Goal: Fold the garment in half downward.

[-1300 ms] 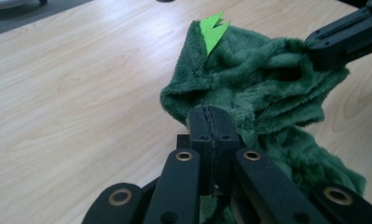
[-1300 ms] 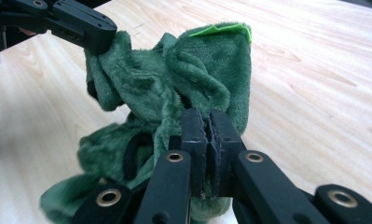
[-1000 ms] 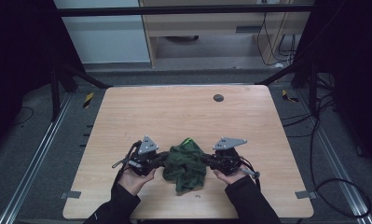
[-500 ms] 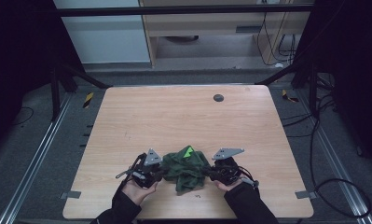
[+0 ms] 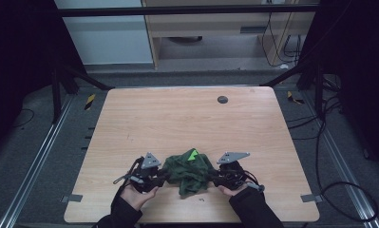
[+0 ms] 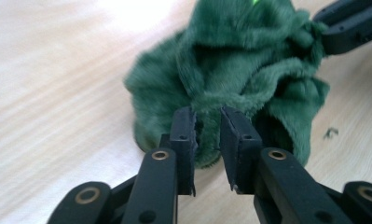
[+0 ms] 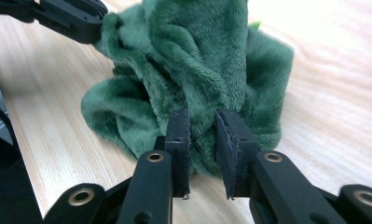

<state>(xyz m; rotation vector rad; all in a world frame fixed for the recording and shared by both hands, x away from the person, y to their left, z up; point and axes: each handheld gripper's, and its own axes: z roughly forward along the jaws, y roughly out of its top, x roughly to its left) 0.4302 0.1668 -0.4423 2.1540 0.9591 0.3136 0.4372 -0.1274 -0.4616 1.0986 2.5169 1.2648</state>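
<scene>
Green cloth (crumpled) near table's front edge.

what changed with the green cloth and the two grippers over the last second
Both hands drew slightly toward the table's near edge, taking the green cloth along. The jaws of the left gripper and right gripper have just been opening, with cloth between them. The cloth stayed bunched; the table is unchanged.

Both sets of jaws have just been opening, the green cloth between them, now bunched nearer the surface's front edge.
</scene>
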